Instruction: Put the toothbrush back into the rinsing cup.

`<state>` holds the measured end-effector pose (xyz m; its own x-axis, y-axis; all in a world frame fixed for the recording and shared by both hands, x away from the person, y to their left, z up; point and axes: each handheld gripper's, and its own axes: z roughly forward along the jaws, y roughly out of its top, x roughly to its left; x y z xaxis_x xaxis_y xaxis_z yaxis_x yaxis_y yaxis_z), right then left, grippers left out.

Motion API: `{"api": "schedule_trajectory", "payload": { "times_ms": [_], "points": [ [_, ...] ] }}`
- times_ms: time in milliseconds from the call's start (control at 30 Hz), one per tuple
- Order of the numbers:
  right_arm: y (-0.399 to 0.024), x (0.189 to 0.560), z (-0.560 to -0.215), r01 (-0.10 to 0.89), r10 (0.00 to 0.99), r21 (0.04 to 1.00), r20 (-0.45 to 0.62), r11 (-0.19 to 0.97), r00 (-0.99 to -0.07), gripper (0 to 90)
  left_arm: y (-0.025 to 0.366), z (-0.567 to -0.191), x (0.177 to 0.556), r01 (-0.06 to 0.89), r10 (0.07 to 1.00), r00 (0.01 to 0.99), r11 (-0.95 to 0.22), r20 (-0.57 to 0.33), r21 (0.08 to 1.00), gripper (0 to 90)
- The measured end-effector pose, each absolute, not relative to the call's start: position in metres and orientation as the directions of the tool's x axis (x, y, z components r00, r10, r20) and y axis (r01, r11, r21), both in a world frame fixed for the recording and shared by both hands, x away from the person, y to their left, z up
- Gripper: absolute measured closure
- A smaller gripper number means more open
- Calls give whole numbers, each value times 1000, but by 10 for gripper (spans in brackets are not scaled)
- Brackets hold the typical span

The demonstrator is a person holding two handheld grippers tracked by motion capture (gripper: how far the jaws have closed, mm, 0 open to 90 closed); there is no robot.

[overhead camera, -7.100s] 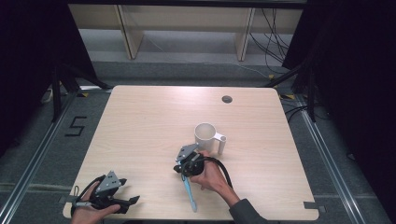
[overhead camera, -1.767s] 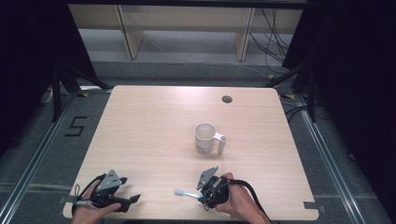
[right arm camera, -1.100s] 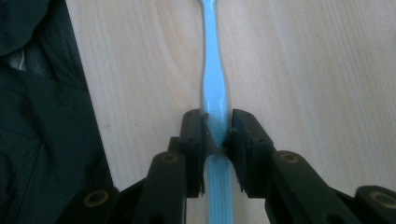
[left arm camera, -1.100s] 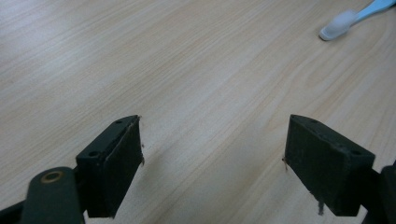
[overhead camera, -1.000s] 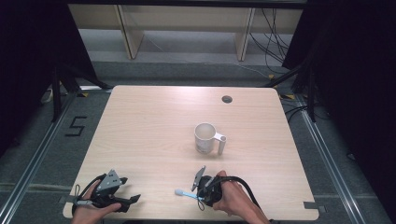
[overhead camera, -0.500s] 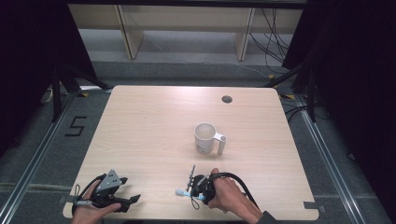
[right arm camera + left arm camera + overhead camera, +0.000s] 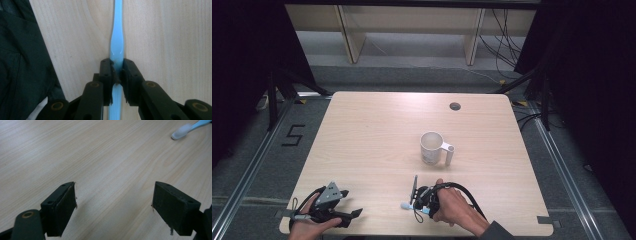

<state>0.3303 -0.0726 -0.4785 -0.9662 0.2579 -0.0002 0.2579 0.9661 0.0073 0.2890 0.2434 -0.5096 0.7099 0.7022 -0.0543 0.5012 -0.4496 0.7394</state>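
The light blue toothbrush [image 7: 117, 42] lies low over the near part of the surface [image 7: 377, 135], its handle pinched between the right gripper's [image 7: 117, 71] nearly closed jaws. The right hand [image 7: 454, 207] reaches leftward, its gripper level. The white mug [image 7: 432, 148] stands apart, farther back. The left gripper [image 7: 113, 205] rests at the near left corner with its jaws wide apart, nothing between them.

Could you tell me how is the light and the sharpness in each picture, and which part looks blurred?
High view: soft glare on the table's far half, black surroundings, mug sharp. Left gripper view: even light; the toothbrush head in the top corner is blurred. Right gripper view: toothbrush handle bright and glossy, right gripper jaws sharp, dark sleeve soft.
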Motion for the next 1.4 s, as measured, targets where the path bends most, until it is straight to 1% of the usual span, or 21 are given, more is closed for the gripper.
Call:
{"api": "schedule_trajectory", "payload": {
  "times_ms": [33,67,133,167,200,233,267,333,367,467,533,667,700,733,867,900,1000,1033,1067,1100,1400],
  "points": [
    [-73,330,-478,258,258,7,0,966,-966,793,243,-509,289,499,700,712,-451,-54,740,183],
    [-71,330,-477,250,250,-18,-8,968,-968,794,243,-509,289,498,700,712,-449,-55,742,183],
    [-72,329,-479,257,257,8,-5,966,-967,795,244,-509,289,498,701,711,-451,-51,741,183],
    [-72,329,-477,249,249,-6,-14,969,-969,795,244,-509,289,499,702,711,-450,-52,741,183],
    [-72,331,-477,211,211,11,-32,977,-977,795,244,-509,289,499,702,710,-450,-52,741,184],
    [-73,331,-477,205,206,20,-36,978,-978,795,243,-509,289,499,700,712,-450,-55,741,184],
    [-75,329,-476,244,244,4,-20,970,-970,795,243,-509,289,499,702,711,-450,-53,740,183],
    [-78,330,-476,244,245,14,-29,970,-969,795,243,-509,289,499,702,711,-449,-54,741,184],
    [-79,329,-475,269,270,31,-29,963,-963,795,243,-509,290,501,700,712,-452,-54,738,183],
    [-84,331,-470,263,264,69,-17,962,-964,796,243,-509,290,499,701,711,-449,-54,741,184],
    [-85,332,-467,253,255,74,-20,965,-967,796,243,-509,290,499,702,710,-448,-54,742,183],
    [-88,332,-462,270,273,106,-24,957,-962,796,243,-509,290,496,700,713,-453,-50,741,183],
    [-89,334,-459,255,259,122,-23,959,-966,796,243,-509,290,496,699,713,-451,-51,742,184],
    [-90,333,-457,276,281,132,-20,952,-959,796,243,-509,290,495,699,713,-452,-50,742,183],
    [-94,336,-445,290,299,188,-23,938,-954,796,243,-509,290,499,701,711,-447,-57,742,183],
    [-96,336,-441,309,322,221,-28,925,-946,796,243,-509,290,496,699,713,-451,-52,742,183],
    [-101,340,-434,308,331,290,-30,906,-943,796,243,-509,290,496,699,713,-451,-51,742,184],
    [-102,339,-432,327,349,303,-21,895,-937,796,243,-509,290,496,700,713,-451,-51,742,183],
    [-103,339,-430,337,358,342,3,877,-934,796,243,-510,290,497,700,712,-450,-52,742,183],
    [-106,342,-429,314,346,389,-12,866,-938,796,243,-510,291,495,697,715,-451,-53,743,183],
    [-120,353,-421,346,412,509,-18,788,-911,796,243,-509,290,496,699,713,-452,-51,742,183]
  ]
}}
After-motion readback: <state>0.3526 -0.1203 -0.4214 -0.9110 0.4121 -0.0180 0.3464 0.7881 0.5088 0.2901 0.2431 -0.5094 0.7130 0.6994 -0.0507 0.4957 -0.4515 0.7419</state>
